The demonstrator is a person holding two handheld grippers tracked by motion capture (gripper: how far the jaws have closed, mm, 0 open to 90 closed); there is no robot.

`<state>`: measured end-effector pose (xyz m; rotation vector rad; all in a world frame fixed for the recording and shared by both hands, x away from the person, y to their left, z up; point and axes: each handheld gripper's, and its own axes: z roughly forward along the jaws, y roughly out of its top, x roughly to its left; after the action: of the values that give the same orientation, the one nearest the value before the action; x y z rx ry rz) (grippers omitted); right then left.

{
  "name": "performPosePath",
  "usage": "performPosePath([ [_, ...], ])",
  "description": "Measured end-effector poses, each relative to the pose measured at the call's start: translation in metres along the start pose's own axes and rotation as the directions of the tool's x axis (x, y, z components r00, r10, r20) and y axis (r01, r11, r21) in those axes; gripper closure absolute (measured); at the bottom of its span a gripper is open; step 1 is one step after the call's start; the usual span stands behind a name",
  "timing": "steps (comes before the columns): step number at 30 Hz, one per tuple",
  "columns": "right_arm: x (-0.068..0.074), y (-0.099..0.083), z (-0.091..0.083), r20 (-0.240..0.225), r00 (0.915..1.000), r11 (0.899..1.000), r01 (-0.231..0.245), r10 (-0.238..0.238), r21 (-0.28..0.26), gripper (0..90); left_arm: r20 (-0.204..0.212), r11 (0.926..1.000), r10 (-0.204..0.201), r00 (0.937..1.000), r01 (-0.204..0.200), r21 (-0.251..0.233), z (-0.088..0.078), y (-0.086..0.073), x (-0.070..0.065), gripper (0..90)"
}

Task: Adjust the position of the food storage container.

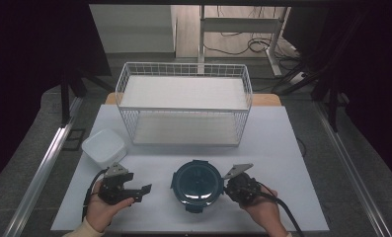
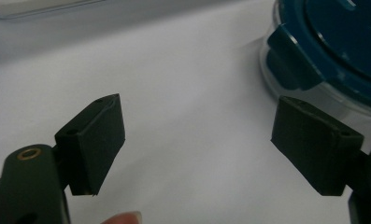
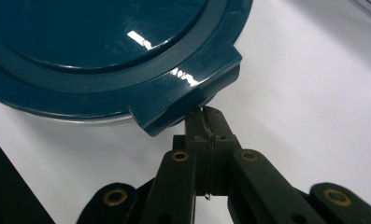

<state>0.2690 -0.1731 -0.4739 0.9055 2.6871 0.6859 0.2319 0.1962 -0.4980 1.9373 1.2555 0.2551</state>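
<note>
Container (image 1: 196, 185), round with a teal clip-on lid (image 3: 94, 51), sits near the table's (image 1: 282, 148) front edge, about midway along it, between the two grippers. The right gripper (image 3: 205, 122) has its jaws clenched together with nothing between them, tips tucked just under one of the lid's clip tabs (image 3: 192, 105); whether they touch the tab I cannot tell. The left gripper (image 2: 197, 144) stands with jaws released and wide, bare table between them, and the container's near clip (image 2: 290, 65) just beyond its right-hand pad (image 2: 314, 144).

My guess is that the right tips are meant to pry that tab up. With nothing bracing the far side, a push from closed tips could slide the whole container across the smooth table toward the left gripper instead of freeing the clip. The tips are narrow and the tab glossy, so they may skid off it and jab the clear wall below. If the tab does spring free suddenly, the container could hop or tilt. The left jaws are not yet around the container, so they offer no hold; closing them off-centre would catch only the clip and twist the container.

Farther off, a white tub (image 1: 104, 147) lies near the left edge and a wire rack (image 1: 183, 101) fills the back; neither is in the way unless the container shoots leftward.
</note>
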Motion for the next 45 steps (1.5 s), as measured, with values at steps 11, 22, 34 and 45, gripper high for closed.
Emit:
performPosePath([
  [11, 0.009, 0.027, 0.016, -0.022, 0.9994, 1.000, 0.028, -0.028, -0.010, 89.1, 0.002, 0.9999, -0.004, 1.0000, 0.004, -0.011, -0.003, 0.000, 0.003, 17.5],
  [22, 0.001, 0.023, 0.009, -0.023, 0.9996, 0.998, 0.014, -0.016, -0.066, 89.1, 0.003, 0.9998, -0.004, 1.0000, 0.004, -0.018, -0.004, -0.001, 0.004, 17.5],
  [34, -0.029, -0.012, -0.035, -0.117, 0.9667, 0.907, -0.254, 0.228, -0.337, 37.2, 0.002, 0.9994, -0.006, 1.0000, 0.006, -0.034, -0.007, 0.000, 0.003, 17.7],
  [45, -0.029, -0.018, -0.033, -0.177, 0.9518, 0.886, -0.299, 0.250, -0.355, 17.1, 0.013, 0.9988, -0.015, 0.9998, 0.016, -0.046, -0.008, 0.000, 0.004, 17.9],
])
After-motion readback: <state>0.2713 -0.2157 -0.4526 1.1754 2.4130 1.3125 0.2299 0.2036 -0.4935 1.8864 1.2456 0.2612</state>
